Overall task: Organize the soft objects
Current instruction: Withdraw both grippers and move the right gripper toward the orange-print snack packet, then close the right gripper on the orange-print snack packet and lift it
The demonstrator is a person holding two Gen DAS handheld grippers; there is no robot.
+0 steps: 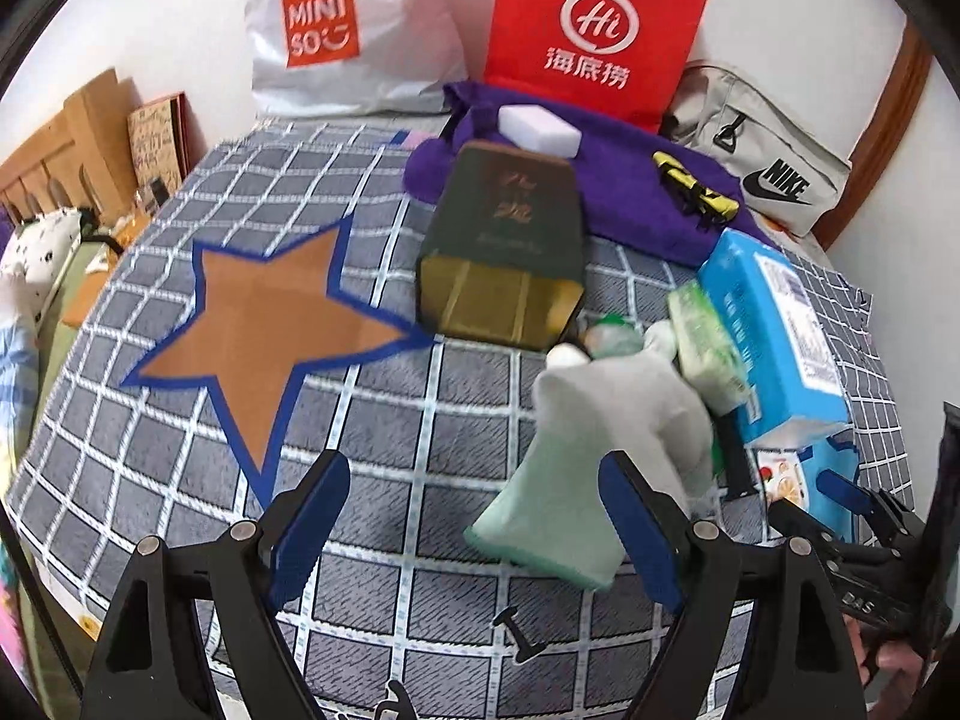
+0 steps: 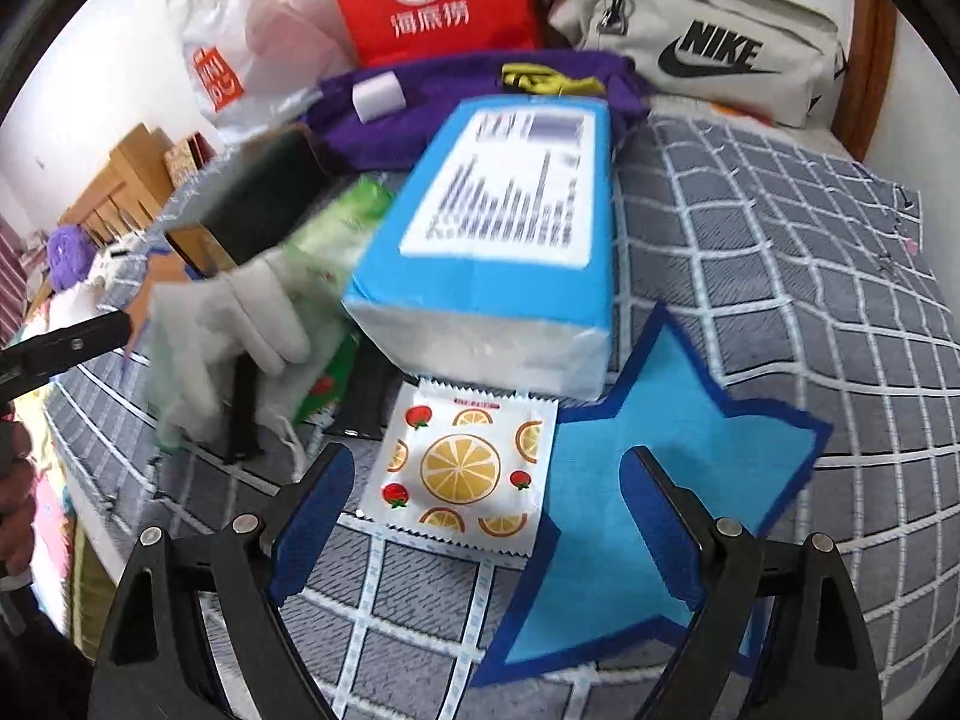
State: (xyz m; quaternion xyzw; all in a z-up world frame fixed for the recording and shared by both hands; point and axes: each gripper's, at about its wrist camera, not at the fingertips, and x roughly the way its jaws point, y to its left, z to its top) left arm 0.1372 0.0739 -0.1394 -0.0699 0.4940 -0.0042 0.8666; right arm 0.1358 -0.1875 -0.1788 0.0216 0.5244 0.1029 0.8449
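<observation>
A grey and pale green glove [image 1: 600,450] lies on the checked bedspread, also in the right wrist view [image 2: 234,330]. My left gripper [image 1: 474,528] is open, with the glove's cuff just ahead of its right finger. My right gripper [image 2: 486,510] is open above a fruit-print wipes packet [image 2: 468,468] and a blue star mat [image 2: 648,504]. A blue tissue pack [image 2: 510,228] lies behind the packet. A green packet [image 1: 702,336] sits between the glove and the tissue pack. A brown star mat [image 1: 264,324] lies to the left.
A dark green box [image 1: 510,240] lies on its side. Behind it are a purple towel [image 1: 600,180] bearing a white sponge [image 1: 540,129], a red bag [image 1: 594,30], a white Miniso bag [image 1: 342,30] and a Nike bag [image 1: 762,162]. The bed edge drops at left.
</observation>
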